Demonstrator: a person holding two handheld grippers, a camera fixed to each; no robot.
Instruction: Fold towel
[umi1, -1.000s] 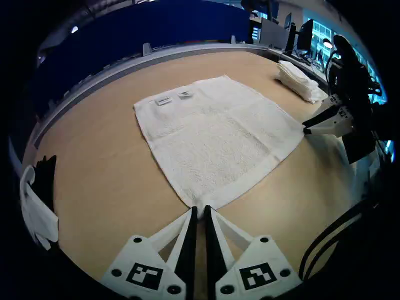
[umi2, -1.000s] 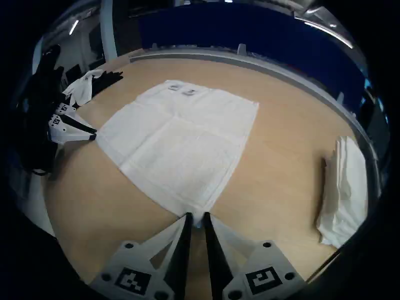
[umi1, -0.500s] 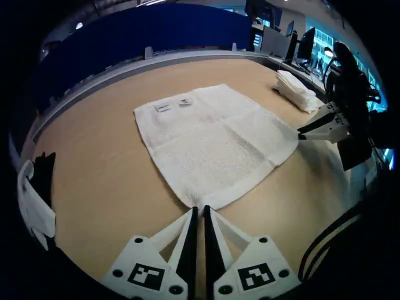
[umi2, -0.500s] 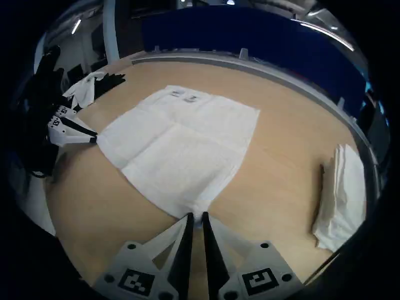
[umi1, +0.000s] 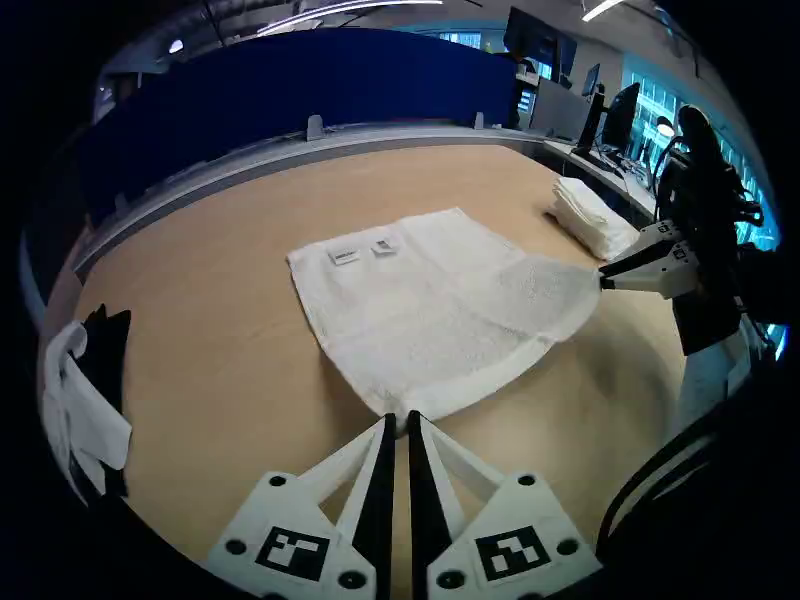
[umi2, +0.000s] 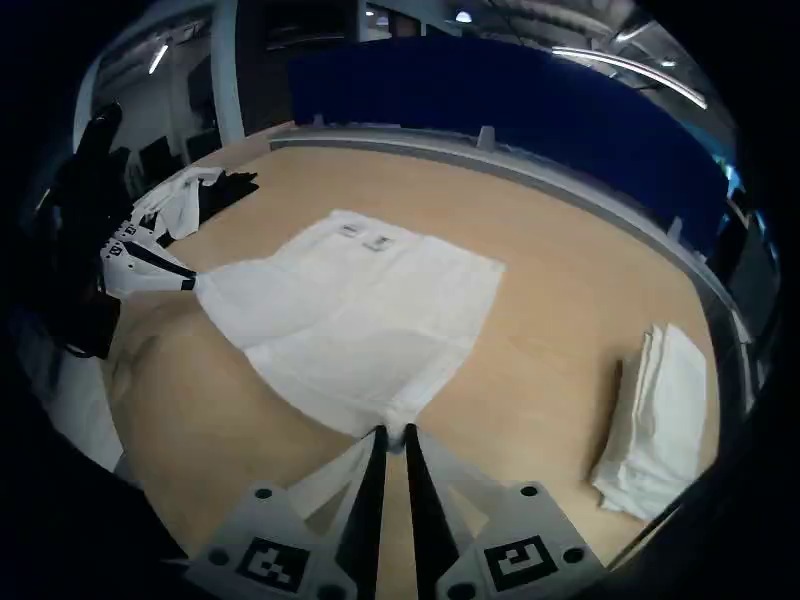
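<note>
Wooden bench (umi1: 220, 300). Towel (umi1: 430, 300) is lifted along one edge; one corner is clamped in left gripper (umi1: 398, 422), another in right gripper (umi2: 392, 433).

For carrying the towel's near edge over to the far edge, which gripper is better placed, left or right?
Neither over the other, I'd say: left gripper and right gripper are each shut on a near corner of the towel, both corners raised off the table, so they should move together.
</note>
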